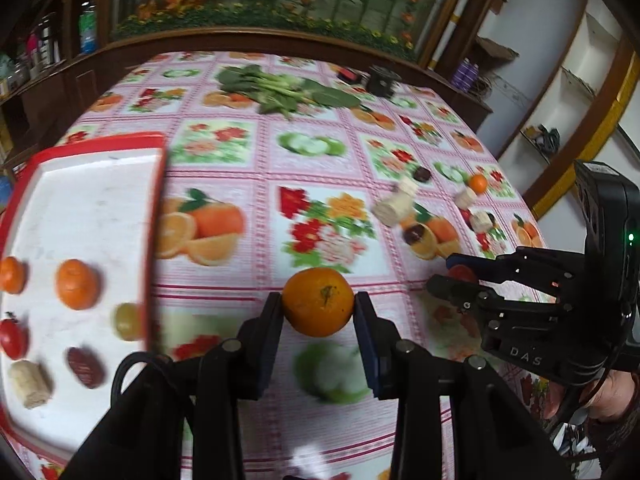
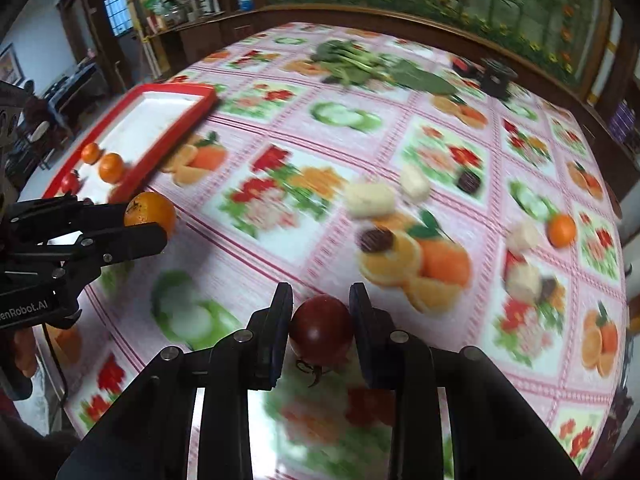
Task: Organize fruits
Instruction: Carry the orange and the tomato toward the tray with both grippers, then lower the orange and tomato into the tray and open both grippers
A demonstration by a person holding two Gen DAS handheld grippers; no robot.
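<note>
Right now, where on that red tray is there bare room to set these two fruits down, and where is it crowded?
The far half of the red tray, beyond the two small oranges, is bare white. The near end is crowded: tomato, green grape, date, pale cylinder. The left gripper holds an orange, the right gripper a dark red tomato.

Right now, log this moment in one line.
left claw: shut on orange | right claw: shut on tomato | tray: partly filled
</note>
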